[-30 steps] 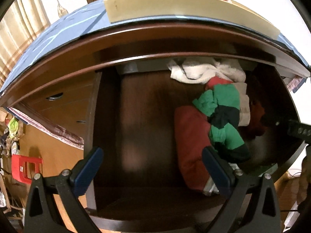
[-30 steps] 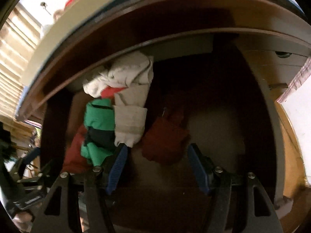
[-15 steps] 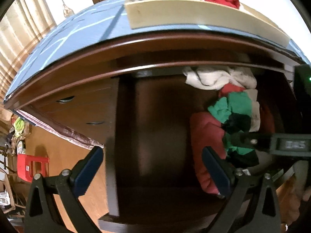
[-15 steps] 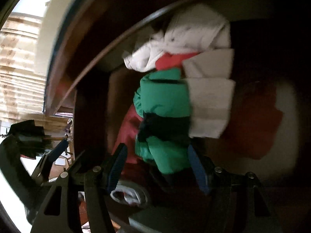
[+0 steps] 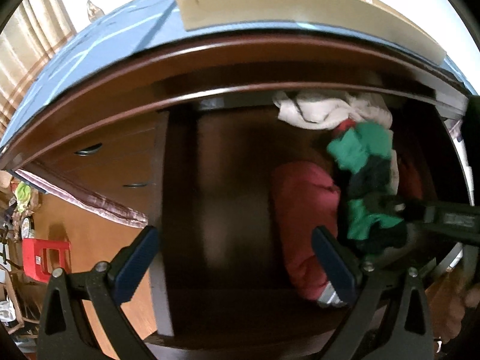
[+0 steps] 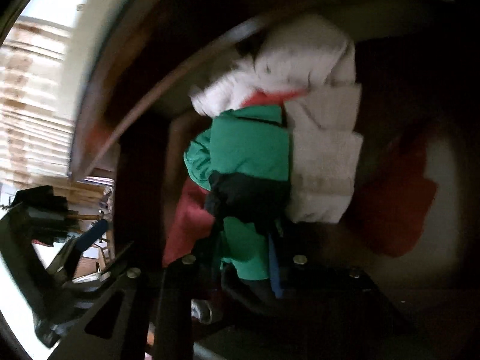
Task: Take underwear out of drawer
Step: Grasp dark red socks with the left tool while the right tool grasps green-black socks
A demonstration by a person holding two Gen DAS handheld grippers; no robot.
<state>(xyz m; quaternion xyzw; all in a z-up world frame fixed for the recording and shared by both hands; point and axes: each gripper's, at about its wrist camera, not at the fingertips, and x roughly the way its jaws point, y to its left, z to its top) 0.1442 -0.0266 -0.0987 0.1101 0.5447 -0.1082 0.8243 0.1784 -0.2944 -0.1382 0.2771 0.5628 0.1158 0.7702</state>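
The open dark wooden drawer (image 5: 228, 162) holds a pile of clothes on its right side. A green and black pair of underwear (image 5: 360, 153) (image 6: 249, 144) lies on a red garment (image 5: 303, 204), below white cloth (image 5: 318, 111). My right gripper (image 6: 246, 249) comes in from the right (image 5: 387, 207). Its jaws are closing with the lower green end of the underwear pinched between them. My left gripper (image 5: 234, 237) hangs open over the bare left part of the drawer, holding nothing.
A dark red garment (image 6: 396, 198) lies at the drawer's right end. Above the drawer is a blue-covered top (image 5: 90, 51) with a cream board (image 5: 300, 9) and more clothes. Closed drawers with handles (image 5: 88, 150) and a red stool (image 5: 45, 258) sit left.
My right gripper swung left from over the dark red garment to the green and black underwear, and its jaws narrowed onto the fabric. The left gripper stayed open and hardly moved.
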